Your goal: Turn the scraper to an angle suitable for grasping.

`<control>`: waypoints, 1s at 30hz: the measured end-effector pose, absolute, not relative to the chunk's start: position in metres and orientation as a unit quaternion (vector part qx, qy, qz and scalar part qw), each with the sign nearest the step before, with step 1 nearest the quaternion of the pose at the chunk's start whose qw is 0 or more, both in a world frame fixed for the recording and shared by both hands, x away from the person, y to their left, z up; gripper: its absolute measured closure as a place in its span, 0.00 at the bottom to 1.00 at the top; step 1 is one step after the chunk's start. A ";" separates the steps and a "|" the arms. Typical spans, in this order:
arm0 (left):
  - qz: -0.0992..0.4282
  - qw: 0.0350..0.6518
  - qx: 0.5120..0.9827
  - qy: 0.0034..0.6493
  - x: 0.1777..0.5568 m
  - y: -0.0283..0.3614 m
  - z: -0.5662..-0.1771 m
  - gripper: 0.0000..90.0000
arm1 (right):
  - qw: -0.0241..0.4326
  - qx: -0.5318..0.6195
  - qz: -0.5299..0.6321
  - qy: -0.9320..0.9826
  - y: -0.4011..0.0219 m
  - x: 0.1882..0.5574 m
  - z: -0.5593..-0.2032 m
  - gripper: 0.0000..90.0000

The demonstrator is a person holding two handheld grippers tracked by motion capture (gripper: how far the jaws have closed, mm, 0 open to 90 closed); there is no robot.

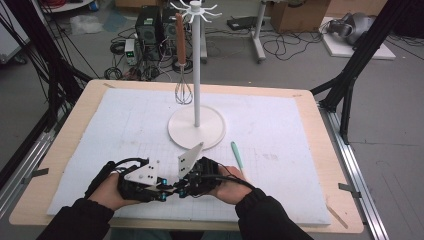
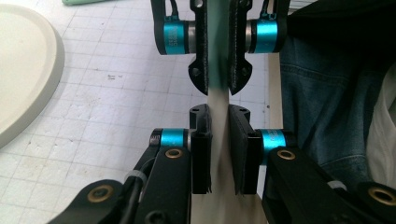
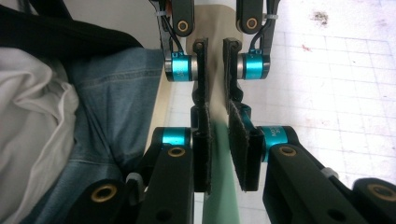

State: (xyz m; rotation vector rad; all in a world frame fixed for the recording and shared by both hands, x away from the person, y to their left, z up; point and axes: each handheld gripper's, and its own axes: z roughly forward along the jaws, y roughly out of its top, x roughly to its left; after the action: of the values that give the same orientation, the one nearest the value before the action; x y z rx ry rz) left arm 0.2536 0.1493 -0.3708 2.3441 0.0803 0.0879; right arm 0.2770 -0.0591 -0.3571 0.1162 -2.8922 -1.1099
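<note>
1. Gripping one flat two-tone utensil (image 2: 218, 100) from opposite ends, the left gripper (image 2: 218, 114) and the right gripper (image 2: 218, 79) face each other tip to tip, almost touching
2. Left gripper view: the cream part of the utensil runs up between this gripper's own jaws, and both black pads press on its flat faces; the jaws are closed on it
3. Just beyond those jaw tips the utensil turns green and passes between the jaws of the right gripper, which comes in from the top
4. Right gripper view: the green part of the utensil (image 3: 219, 186) lies between the right gripper's (image 3: 219, 112) own jaws, clamped by both pads
5. Beyond these tips the cream end continues into the jaws of the left gripper (image 3: 213, 51), which are closed on it too
6. High view: the two grippers (image 1: 172, 190) meet low over the near edge of the white gridded mat (image 1: 280, 130), one in each hand
7. Well beyond the jaws stands a white stand (image 1: 196, 127) on a round base, with a whisk (image 1: 183, 90) hanging from it
8. To the right of the right gripper, a second green utensil (image 1: 236, 154) lies on the mat, apart from both sets of jaws
</note>
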 end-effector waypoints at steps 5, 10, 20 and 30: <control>0.047 0.389 0.919 0.035 0.253 0.153 -0.370 0.89 | 0.020 0.025 -0.370 -0.929 -0.064 0.280 -0.356 0.79; 0.053 0.391 0.918 0.040 0.253 0.159 -0.368 0.89 | 0.021 0.012 -0.381 -0.924 -0.072 0.282 -0.355 0.73; 0.054 0.397 0.916 0.040 0.252 0.163 -0.367 0.89 | 0.021 0.005 -0.388 -0.921 -0.083 0.283 -0.357 0.70; 0.053 0.402 0.913 0.039 0.253 0.164 -0.366 0.89 | 0.020 0.005 -0.388 -0.921 -0.087 0.284 -0.358 0.75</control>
State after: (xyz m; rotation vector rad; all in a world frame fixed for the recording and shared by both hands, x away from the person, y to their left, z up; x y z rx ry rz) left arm 0.2527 0.1636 -0.3661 2.3086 0.0990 0.1329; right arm 0.2836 -0.0870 -0.3585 0.0146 -2.8580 -1.2051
